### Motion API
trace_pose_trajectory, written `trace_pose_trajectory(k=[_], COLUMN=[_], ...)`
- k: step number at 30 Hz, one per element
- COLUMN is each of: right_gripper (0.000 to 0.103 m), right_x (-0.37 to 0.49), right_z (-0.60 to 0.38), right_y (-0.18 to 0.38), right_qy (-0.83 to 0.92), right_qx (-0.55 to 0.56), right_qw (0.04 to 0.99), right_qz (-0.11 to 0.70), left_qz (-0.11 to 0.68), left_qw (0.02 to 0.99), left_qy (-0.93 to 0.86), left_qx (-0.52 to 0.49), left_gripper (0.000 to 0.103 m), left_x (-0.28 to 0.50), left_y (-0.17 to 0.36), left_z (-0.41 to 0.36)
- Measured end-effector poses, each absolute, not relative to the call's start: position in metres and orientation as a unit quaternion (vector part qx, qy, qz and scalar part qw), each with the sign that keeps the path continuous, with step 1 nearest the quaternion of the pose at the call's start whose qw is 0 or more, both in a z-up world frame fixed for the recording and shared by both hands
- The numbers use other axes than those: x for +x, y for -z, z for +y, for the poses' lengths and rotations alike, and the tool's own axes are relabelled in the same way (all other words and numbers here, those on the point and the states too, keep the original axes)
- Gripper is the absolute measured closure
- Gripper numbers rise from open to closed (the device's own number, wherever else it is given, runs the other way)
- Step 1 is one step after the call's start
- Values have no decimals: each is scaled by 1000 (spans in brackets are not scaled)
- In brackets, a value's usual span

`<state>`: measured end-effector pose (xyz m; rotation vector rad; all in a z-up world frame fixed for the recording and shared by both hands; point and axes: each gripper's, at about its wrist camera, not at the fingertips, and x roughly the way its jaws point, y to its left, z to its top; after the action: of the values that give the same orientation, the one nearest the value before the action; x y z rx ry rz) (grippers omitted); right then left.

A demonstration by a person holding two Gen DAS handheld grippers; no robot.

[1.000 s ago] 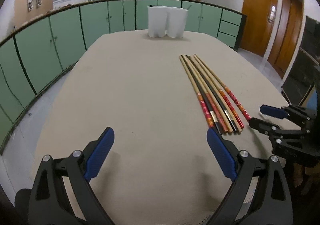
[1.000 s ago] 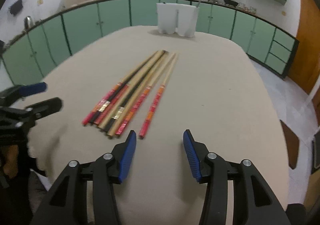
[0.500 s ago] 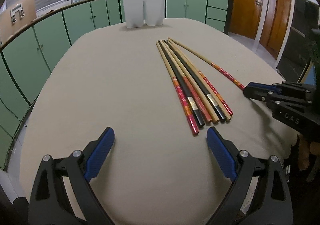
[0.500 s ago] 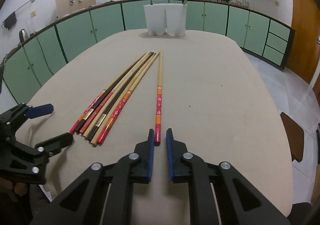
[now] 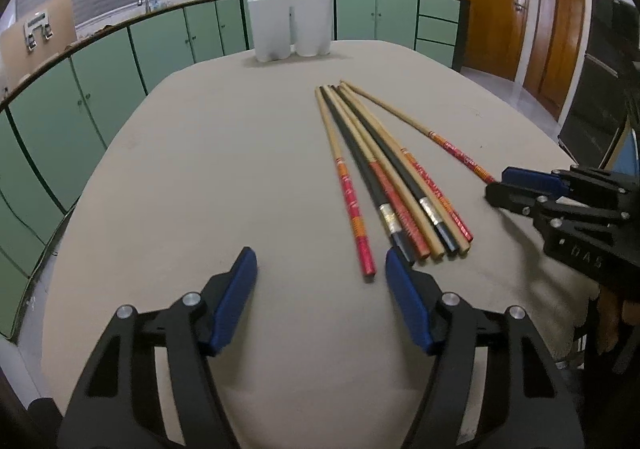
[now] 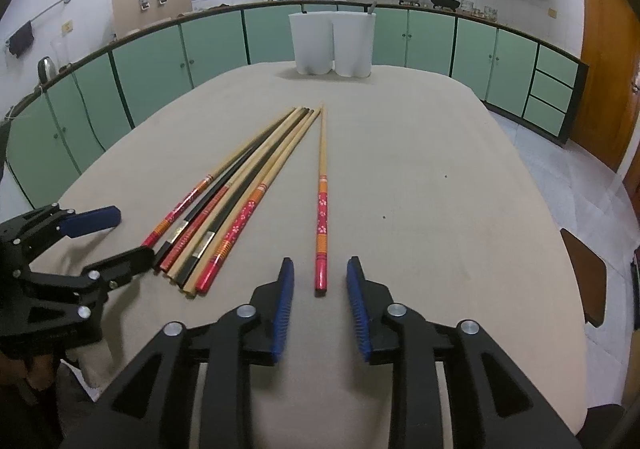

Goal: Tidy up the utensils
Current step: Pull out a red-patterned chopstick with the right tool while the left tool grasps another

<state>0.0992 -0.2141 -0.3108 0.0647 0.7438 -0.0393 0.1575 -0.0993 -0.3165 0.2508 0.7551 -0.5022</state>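
— Right gripper (image 6: 320, 289): jaws apart, just been opening again after a squeeze; blue pads on either side of the red butt end of the lone chopstick (image 6: 322, 209), not pressing on it. Lies flat on the bench (image 6: 440, 169), off to the right of the others.

— And left gripper (image 5: 320, 277)?

— Jaws apart too, just been narrowing. Nothing clamped. Red end of the leftmost chopstick (image 5: 348, 201) just ahead of the gap, nearer the right-hand pad.

— Rest of the sticks?

— Bundle of chopsticks (image 6: 236, 201) side by side on the bench, tips fanned close together at the far end, butt ends toward both grippers. Between the two grippers.

— Holder?

— White utensil holder (image 6: 332, 43), two compartments, upright at the far edge of the bench, well apart from the sticks. Something grey poking up from the right compartment; too small to tell.
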Motion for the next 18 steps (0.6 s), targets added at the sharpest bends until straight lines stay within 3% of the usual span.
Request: trace_pose_trajectory(k=[1,4,6,8,13,14,16,17,18], right_gripper=[77,96,96,97,95,94,91,90,89], right_x=[100,101,100,98,92,91,90,88,88], right_z=[-215,-218,-224,-228,-230,-231,-230,-230,-229], right_y=[311,311,311,312,312,312,311,311,312], right_qy=[22,42,64,78,77,75,70,70,68], right_qx=[32,35,44,50,60,62,59,57,53], right_qw=[931,931,931,931,932,931,931,931,932], right_qz=[363,361,357,353,350,351,353,353,352], left_qz=[361,354,353,351,355,355,356,358,363], left_qw=[893,900,907,914,917,917,918,917,914], left_qy=[239,227,207,182,159,159,151,152,159], left_qx=[121,115,104,97,83,86,90,89,88], left_gripper=[39,66,89,95,94,90,59,52,54], left_x=[158,159,160,160,160,158,158,157,158], left_y=[317,316,316,316,315,314,313,314,315], left_z=[-101,-102,-99,-93,-85,-84,-79,-76,-74])
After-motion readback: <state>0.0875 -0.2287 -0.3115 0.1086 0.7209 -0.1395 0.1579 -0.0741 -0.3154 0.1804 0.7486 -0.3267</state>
